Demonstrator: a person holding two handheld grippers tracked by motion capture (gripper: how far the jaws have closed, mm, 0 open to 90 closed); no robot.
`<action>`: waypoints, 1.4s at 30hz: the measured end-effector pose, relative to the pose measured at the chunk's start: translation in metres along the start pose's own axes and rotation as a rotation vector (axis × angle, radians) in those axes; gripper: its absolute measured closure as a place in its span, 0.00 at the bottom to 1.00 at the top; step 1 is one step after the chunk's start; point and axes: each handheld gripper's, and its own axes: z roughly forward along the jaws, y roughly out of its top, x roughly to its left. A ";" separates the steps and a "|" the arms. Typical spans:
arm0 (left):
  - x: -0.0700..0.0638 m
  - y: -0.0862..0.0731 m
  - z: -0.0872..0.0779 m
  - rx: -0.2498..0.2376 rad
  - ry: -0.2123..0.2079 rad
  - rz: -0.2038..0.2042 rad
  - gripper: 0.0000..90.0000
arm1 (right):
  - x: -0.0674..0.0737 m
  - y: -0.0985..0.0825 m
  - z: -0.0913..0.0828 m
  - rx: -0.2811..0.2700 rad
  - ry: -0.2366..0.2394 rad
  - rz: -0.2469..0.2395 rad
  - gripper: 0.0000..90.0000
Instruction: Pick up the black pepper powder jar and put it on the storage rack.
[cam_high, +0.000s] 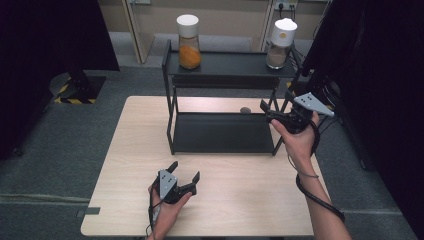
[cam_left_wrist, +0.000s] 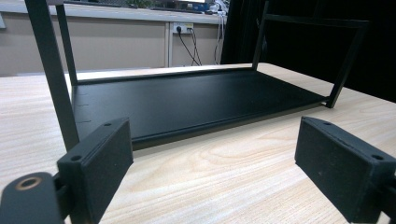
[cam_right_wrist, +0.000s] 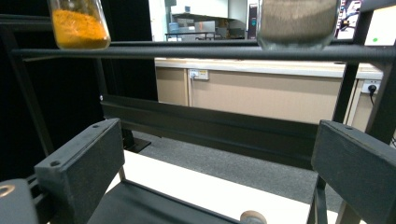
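Right gripper is held with jaws wide apart and empty at the right end of the rack, below the brown jar at the top shelf's right end. Left gripper, jaws spread and empty, is kept near the surface's front edge. The right gripper should be raised to jar height and squared before closing.

Two hand-held grippers, both with jaws spread.
We see the left gripper held low by the left hand, and the right gripper raised farther forward in the right hand, cable looping the forearm.
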 end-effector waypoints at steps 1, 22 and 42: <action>0.000 0.000 0.000 0.000 0.000 0.002 0.12 | 0.000 -0.002 -0.001 0.004 0.002 0.000 0.03; 0.000 0.000 0.000 0.000 0.001 0.005 0.12 | 0.006 -0.045 -0.018 0.071 0.029 0.014 0.03; 0.000 0.000 0.000 0.000 0.001 0.009 0.12 | 0.010 -0.085 -0.026 0.159 0.045 0.040 0.03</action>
